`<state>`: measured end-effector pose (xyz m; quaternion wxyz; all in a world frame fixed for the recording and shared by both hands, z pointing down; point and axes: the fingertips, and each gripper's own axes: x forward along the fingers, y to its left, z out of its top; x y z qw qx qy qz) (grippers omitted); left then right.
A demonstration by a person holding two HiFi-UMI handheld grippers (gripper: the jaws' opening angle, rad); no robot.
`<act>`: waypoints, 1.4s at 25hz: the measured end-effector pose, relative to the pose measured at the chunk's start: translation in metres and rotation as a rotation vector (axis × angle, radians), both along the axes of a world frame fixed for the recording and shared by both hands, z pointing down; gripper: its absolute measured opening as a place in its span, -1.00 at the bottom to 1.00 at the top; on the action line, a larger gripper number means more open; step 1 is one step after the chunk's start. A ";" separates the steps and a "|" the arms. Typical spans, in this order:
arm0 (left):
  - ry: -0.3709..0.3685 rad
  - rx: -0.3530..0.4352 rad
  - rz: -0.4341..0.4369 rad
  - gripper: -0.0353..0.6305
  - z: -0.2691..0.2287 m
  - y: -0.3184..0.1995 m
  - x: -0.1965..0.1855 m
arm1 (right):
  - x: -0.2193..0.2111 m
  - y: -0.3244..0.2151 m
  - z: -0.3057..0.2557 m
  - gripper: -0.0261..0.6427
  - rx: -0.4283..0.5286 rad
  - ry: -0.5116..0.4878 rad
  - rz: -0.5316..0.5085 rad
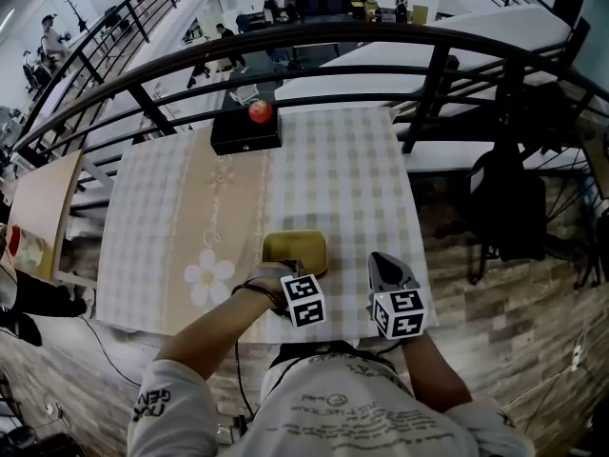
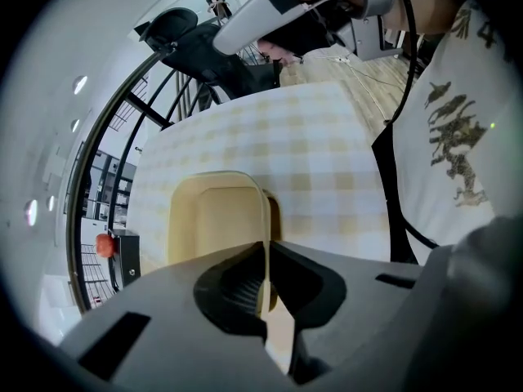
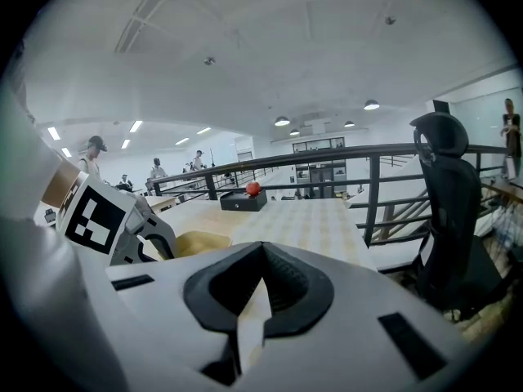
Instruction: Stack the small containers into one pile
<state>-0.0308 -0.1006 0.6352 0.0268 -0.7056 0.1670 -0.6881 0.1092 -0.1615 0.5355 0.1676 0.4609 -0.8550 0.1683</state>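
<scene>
Left tongs (image 2: 265, 278) are pinched on the thin rim of a pale yellow container (image 2: 214, 219), the wall standing edge-on between the two pads. They point steeply down at the desk (image 1: 343, 169). Right tongs (image 3: 261, 296) are pressed together with nothing between them, aimed shallowly across the cloth toward the far rail.

The container (image 1: 295, 248) lies at the near edge of the checked desk, in front of the person, with the left tongs (image 1: 291, 268) on its near rim and the right tongs (image 1: 384, 263) just beside it to the right, apart from it. At the far edge, well away, a black box (image 1: 245, 131) carries a red ball (image 1: 260, 111). A curved black railing (image 1: 285, 50) runs behind the desk.

Only the left gripper view shows the rim caught between the pads. The right gripper view shows the left gripper's marker cube (image 3: 96, 212) beside the container (image 3: 200, 241), and a black office chair (image 3: 445, 211) at the right.
</scene>
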 end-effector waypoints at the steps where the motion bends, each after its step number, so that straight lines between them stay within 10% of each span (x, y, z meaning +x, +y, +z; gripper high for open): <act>1: -0.008 -0.002 0.001 -0.85 0.003 0.001 -0.001 | 0.002 0.000 0.001 -0.91 -0.004 0.000 0.000; 35: 0.038 0.000 0.027 -0.68 0.025 0.003 0.009 | 0.018 0.008 0.020 -0.91 -0.041 0.030 -0.017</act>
